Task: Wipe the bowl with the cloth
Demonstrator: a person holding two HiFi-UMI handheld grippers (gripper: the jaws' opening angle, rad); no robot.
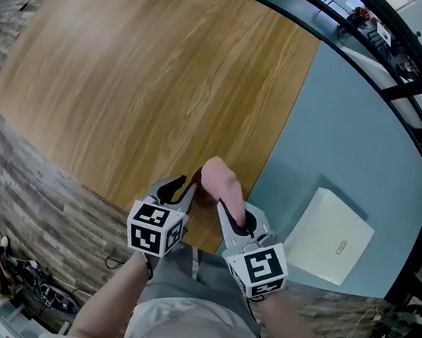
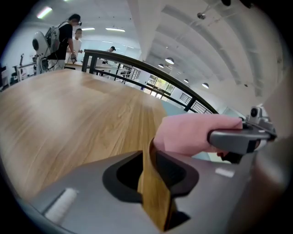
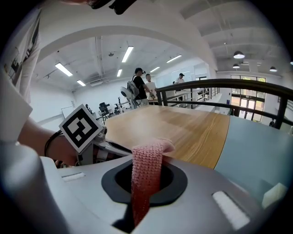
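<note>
Both grippers are held close together over the near edge of the wooden table (image 1: 153, 77). My left gripper (image 1: 185, 193) is shut on the thin rim of a brown wooden bowl (image 2: 153, 192), which shows only as a dark sliver (image 1: 196, 187) in the head view. My right gripper (image 1: 231, 207) is shut on a pink knitted cloth (image 3: 145, 178). The cloth (image 1: 221, 179) bulges up between the two grippers and lies against the bowl. In the left gripper view the cloth (image 2: 197, 132) sits just right of the bowl's rim, with the right gripper (image 2: 240, 139) behind it.
A white flat box (image 1: 331, 235) lies on the blue-grey surface (image 1: 347, 140) to the right of the wooden top. A black railing (image 1: 399, 64) runs along the far side. People (image 3: 139, 87) stand far off behind the table. The floor below is wood-patterned.
</note>
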